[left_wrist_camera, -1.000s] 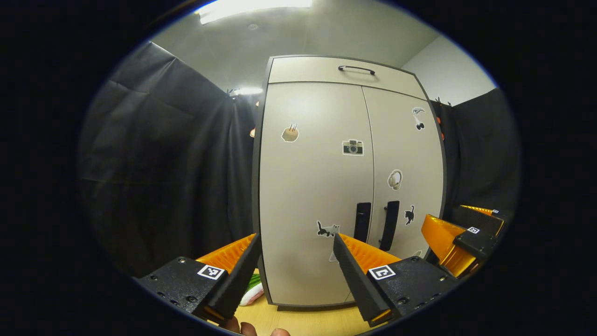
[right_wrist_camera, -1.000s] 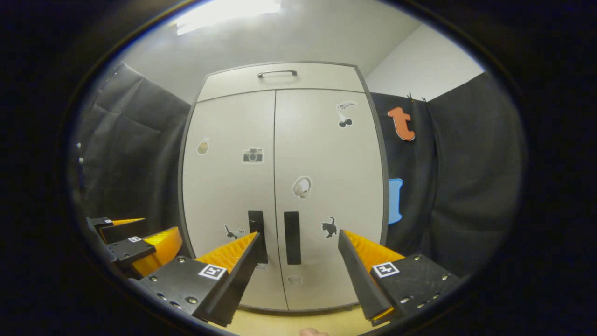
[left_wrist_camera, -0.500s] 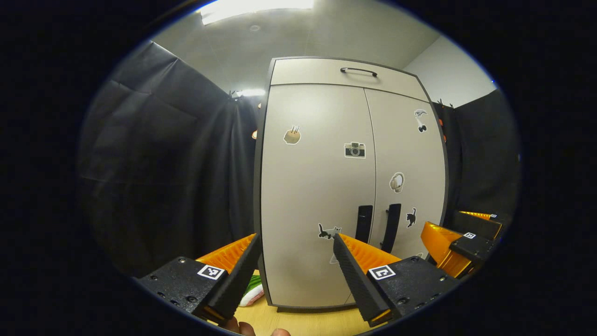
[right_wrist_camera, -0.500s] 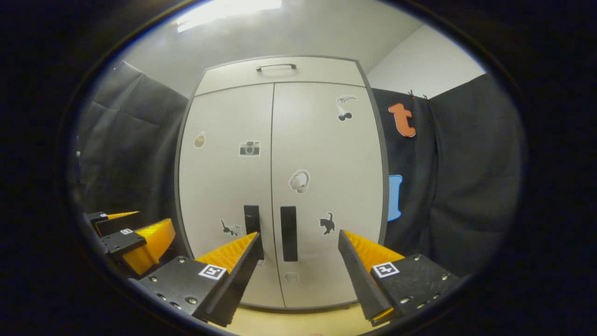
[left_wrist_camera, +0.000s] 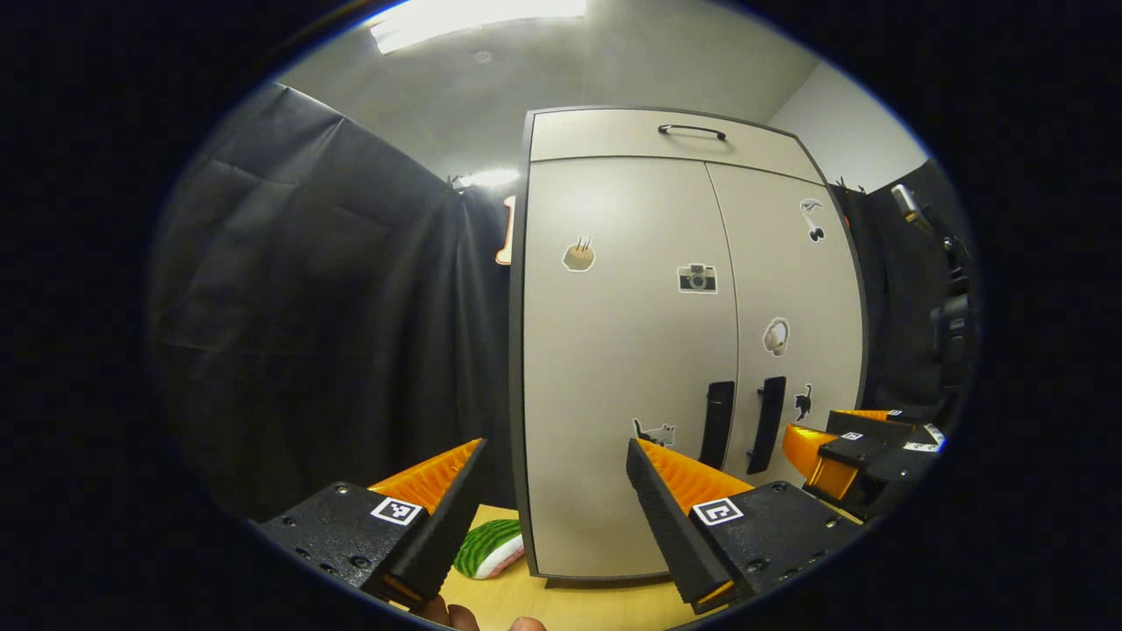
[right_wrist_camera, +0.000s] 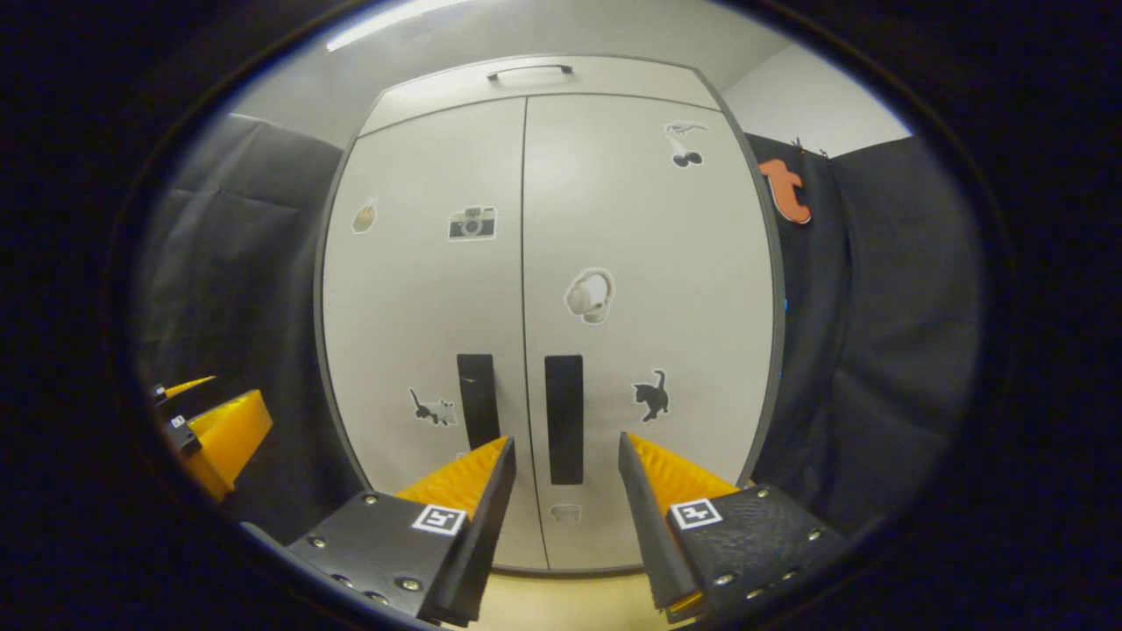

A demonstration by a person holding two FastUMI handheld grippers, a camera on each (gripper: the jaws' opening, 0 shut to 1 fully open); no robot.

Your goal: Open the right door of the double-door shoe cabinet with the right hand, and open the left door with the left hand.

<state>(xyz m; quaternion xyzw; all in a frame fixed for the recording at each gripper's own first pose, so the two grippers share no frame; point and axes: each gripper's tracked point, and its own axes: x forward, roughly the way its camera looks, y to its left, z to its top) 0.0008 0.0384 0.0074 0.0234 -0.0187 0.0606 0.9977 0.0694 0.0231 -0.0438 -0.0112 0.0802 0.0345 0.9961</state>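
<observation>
Evidently rigid and light-swinging, the shoe cabinet stands closed ahead, both doors best pulled by the black vertical handles flanking its centre seam, toward which the right gripper and left gripper hover with jaws spread, grasping nothing.

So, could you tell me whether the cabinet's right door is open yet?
Shut. In the right gripper view the right door lies flush with the left door, and the right gripper frames its handle without touching.
</observation>
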